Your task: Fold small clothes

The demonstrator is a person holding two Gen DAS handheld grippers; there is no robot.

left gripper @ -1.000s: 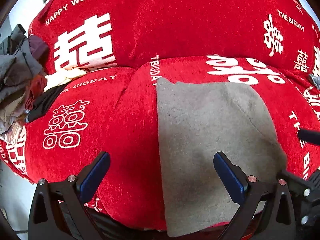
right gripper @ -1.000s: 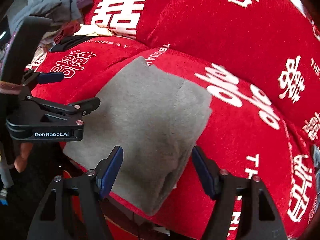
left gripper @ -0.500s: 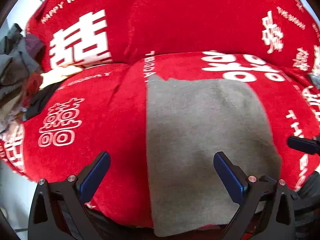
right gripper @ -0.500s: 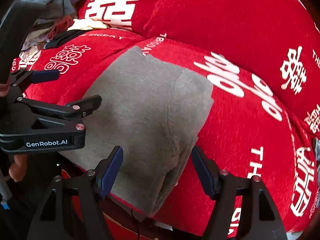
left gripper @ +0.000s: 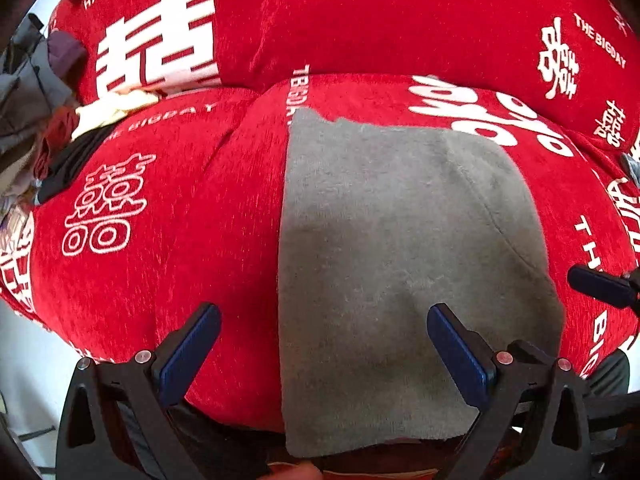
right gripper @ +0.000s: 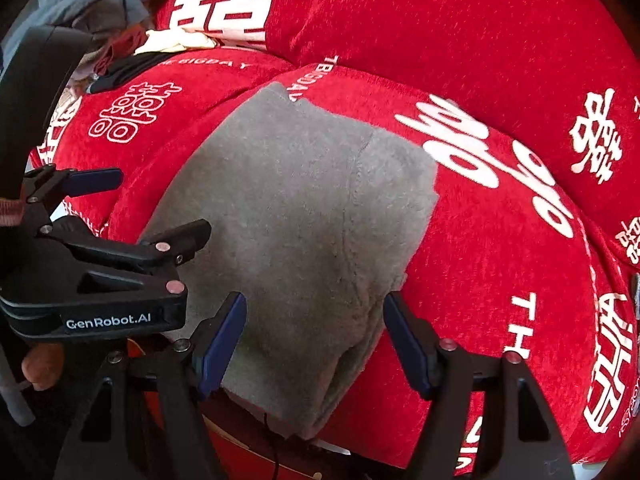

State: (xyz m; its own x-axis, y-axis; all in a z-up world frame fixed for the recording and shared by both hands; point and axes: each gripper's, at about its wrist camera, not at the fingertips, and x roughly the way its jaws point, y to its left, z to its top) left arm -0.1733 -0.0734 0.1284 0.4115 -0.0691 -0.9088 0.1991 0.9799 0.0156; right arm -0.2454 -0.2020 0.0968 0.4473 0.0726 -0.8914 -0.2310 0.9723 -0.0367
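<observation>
One grey garment (left gripper: 392, 264) flat on red sofa cushion (left gripper: 168, 216); both grippers' jaws released, empty.

Left tool (left gripper: 323, 344) and right tool (right gripper: 316, 338) both point steeply downward, side by side, jaws spread wide, gripping nothing

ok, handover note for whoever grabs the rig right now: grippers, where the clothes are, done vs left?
Left gripper: open, holding nothing, poised over the near left edge of the grey fleece garment.
Right gripper: open, holding nothing, straddling the garment's near right corner.
The garment lies flat on the red printed sofa seat cushion, near edge hanging over the front. One flap appears already folded over on its right side.
The pile of mixed unfolded clothes sits at the far left of the sofa.
Done: garment laid out, apparently one fold.
Left: probably grip the near edge, fold away, then start on the pile.
</observation>
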